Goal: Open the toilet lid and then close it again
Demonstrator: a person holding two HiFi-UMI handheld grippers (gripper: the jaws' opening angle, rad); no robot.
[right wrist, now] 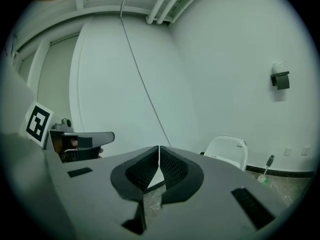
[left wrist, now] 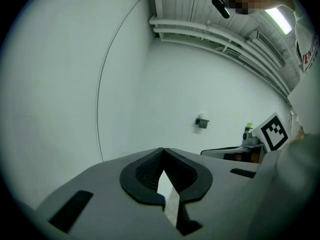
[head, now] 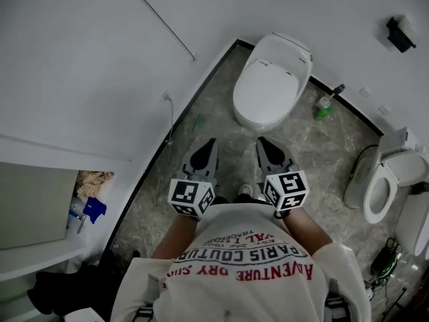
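The toilet (head: 271, 79) is standing against the far wall at the corner of the marbled floor (head: 221, 123), and its lid (head: 265, 89) is lying down flat over the bowl. The person is standing short of it and is holding both tools low in front of the body, side by side, each one pointing ahead toward the toilet and slightly downward. The left gripper (head: 210, 145) is showing its jaws brought together at the tips with nothing between them; its own view is looking past the closed tips (left wrist: 162, 149) at bare wall only. The right gripper (head: 263, 143) is likewise closed to a narrow slit and is carrying nothing; in its own view the white toilet (right wrist: 227, 151) is sitting just right of the tips (right wrist: 159, 147), well apart from them. Both tools are probably being kept shut because a lid of this kind is lifted by hooking or pushing at its front edge, so no open grasp is being prepared at this distance. The parallel carry is keeping either tool free to take the front rim of the lid. Neither tool is touching the toilet, so no step on the lid is under way; whether the lifting is yet to come or the lowering is already done cannot be told. A green bottle (head: 323, 110) is standing on the floor just right of the bowl, and a second toilet (head: 389, 186) is standing further right, both off the direct line to the lid.
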